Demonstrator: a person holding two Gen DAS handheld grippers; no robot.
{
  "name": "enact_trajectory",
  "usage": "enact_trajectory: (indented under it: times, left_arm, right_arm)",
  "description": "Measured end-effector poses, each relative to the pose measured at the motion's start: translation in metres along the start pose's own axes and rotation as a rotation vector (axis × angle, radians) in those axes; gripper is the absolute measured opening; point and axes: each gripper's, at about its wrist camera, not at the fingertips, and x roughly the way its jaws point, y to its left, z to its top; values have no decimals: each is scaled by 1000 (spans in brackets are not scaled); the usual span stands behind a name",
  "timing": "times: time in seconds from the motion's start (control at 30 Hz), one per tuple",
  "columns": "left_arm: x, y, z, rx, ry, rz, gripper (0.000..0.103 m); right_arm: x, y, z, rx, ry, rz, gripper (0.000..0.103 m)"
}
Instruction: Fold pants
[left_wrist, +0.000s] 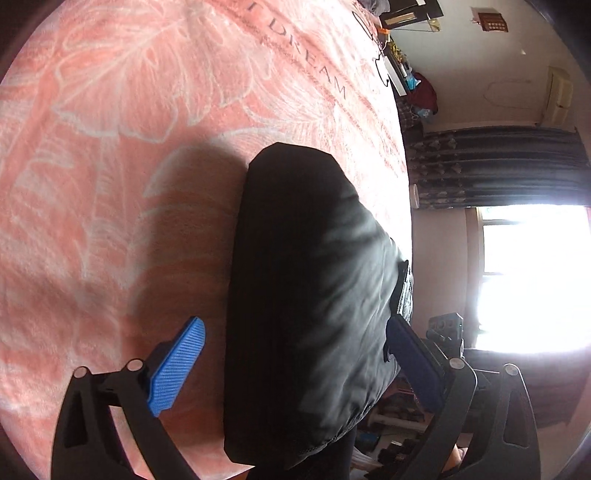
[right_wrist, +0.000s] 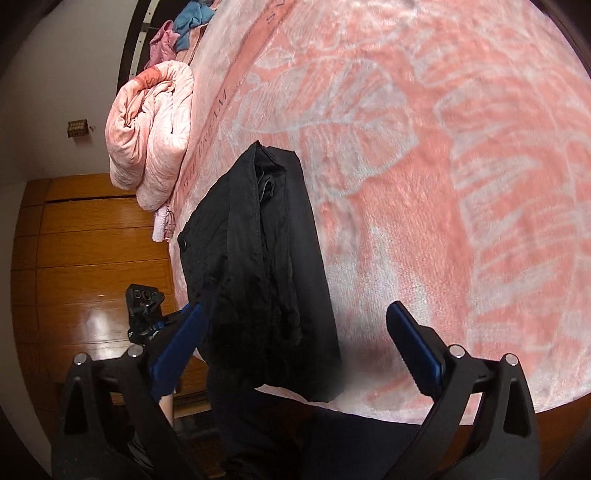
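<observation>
So the biggest thing here is the bed (left_wrist: 129, 147), covered in a fuzzy pink blanket (right_wrist: 461, 184) with big pale leaf outlines and some lettering running along one edge. It fills most of both wrist views.

The black pants (left_wrist: 306, 288) are lying on the blanket right at the near edge of the bed, already folded down into a long narrow bundle. In the right wrist view you can see the layers stacked up with the open folds facing the camera, and a button on the flap closest to the bed's edge. The near end of the bundle hangs a little past the edge.

A rolled-up pink quilt (right_wrist: 151, 136) sits further along that same edge of the bed, well apart from the pants, with some pink and blue clothes (right_wrist: 184, 26) piled beyond it near the far corner.

Off the bed there's a wooden floor (right_wrist: 92, 258) in one view, and dark curtains (left_wrist: 498, 166) with a blown-out bright window (left_wrist: 535, 277) in the other.

Left hand-held gripper (left_wrist: 295, 354): blue fingers spread wide, one on each side of the pants bundle, not squeezing it. Right hand-held gripper (right_wrist: 295, 332): same deal, spread wide, straddling the near end of the pants, nothing pinched.
</observation>
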Motion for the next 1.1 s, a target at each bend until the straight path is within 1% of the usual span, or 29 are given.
enact_trajectory:
  times: [0.1,0.27,0.4,0.57,0.67,0.8,0.9,0.97,1.0,1.03,1.07,1.1]
  left_arm:
    - [10,5,5,-8,28,-1,99]
    - [29,14,10,-12,72,-23,99]
    - [41,17,9,-3,105,-72,99]
    - [63,21,7,-6,144,-89,99]
    - [70,21,6,-6,146,-102,99]
    - [73,19,1,-2,132,-112,99]
    - [78,16,-2,2,136,-125,98]
    - [85,15,-4,4,131,-103,93]
    - [86,16,-5,-2,126,-99,84]
    - [86,17,-6,-7,121,-92,75]
    - [85,17,-7,-7,114,-87,71]
    - [79,17,-5,-3,107,-88,63]
  right_arm:
    - [15,2,4,-6,41,27,100]
    - [33,2,13,8,84,32,100]
    - [37,0,15,7,99,30,100]
    - [43,-2,18,9,113,45,101]
    - [51,0,18,8,121,61,101]
    - [61,2,19,-5,123,59,101]
    - [67,10,17,-36,124,75,101]
    - [73,17,15,-68,120,88,99]
    - [76,22,13,-88,116,75,96]
    - [80,26,12,-111,111,44,91]
    - [82,28,11,-120,104,34,80]
    - [81,29,11,-119,94,43,74]
